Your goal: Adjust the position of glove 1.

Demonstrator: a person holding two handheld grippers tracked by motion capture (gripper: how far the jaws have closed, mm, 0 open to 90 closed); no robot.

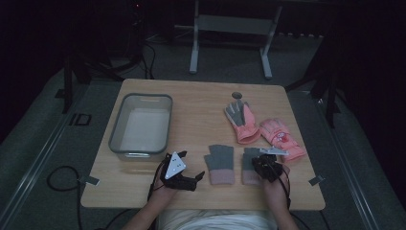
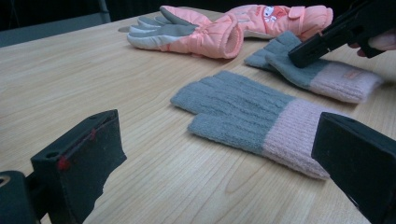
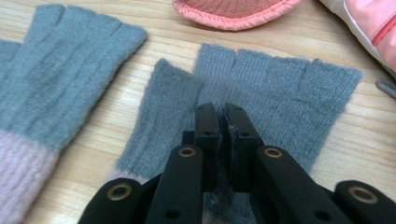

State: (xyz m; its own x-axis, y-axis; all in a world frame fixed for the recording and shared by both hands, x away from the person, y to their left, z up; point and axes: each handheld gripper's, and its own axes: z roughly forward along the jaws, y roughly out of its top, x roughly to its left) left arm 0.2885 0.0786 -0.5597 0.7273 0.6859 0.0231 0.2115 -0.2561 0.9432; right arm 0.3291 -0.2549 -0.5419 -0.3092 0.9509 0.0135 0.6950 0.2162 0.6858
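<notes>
Two grey fingerless knit gloves with pink cuffs lie flat near the table's front edge. My right gripper (image 1: 262,164) (image 3: 219,111) is down on the right knit glove (image 1: 248,155) (image 3: 280,88), jaws shut on a pinch of its grey fabric at the palm. From the left gripper view, that gripper (image 2: 295,58) presses on the same glove (image 2: 336,79). My left gripper (image 1: 198,177) (image 2: 217,135) hovers low just left of the left knit glove (image 1: 220,163) (image 2: 243,112), jaws wide open and holding nothing, pointing at the glove's side.
Two pink ski gloves (image 1: 242,120) (image 1: 282,136) lie at the right rear, just beyond the knit pair. A grey plastic bin (image 1: 115,139) stands on the left of the wooden table (image 1: 201,105). Cables trail on the floor around it.
</notes>
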